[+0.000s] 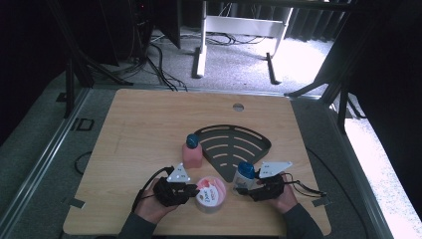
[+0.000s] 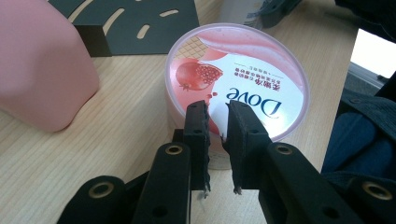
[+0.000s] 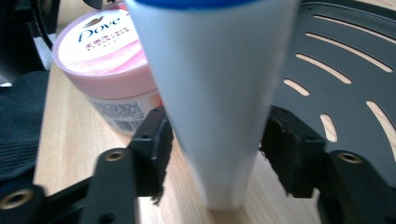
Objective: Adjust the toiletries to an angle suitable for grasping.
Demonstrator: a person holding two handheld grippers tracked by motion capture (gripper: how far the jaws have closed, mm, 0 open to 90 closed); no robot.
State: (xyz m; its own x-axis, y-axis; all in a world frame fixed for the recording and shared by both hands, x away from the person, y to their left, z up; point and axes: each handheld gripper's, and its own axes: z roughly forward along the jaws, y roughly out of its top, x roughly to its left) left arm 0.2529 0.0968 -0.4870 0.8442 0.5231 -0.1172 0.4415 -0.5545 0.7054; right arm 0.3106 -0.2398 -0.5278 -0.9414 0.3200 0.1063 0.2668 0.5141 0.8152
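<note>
Tube (image 3: 212, 93): stands cap up at the rack's (image 1: 234, 144) near tip; likely light, slick, squeezable; take it low on the body.
Right gripper (image 3: 215, 154): jaws straddle the tube, left pad touching, right pad apart.
Left gripper (image 2: 217, 122): narrow, empty, over the jar (image 2: 243, 79).
Jar: lidded, contents hidden.

The left tool (image 1: 191, 188) and the right tool (image 1: 247, 189) are both matte black, each topped by a pale grey three-cornered plate and trailing a thin black cable. Their jaws are flat black bars with brass-ringed screw holes and rough, ragged-edged pads (image 2: 197, 123). The person wears dark grey sleeves (image 1: 304, 223).
</note>
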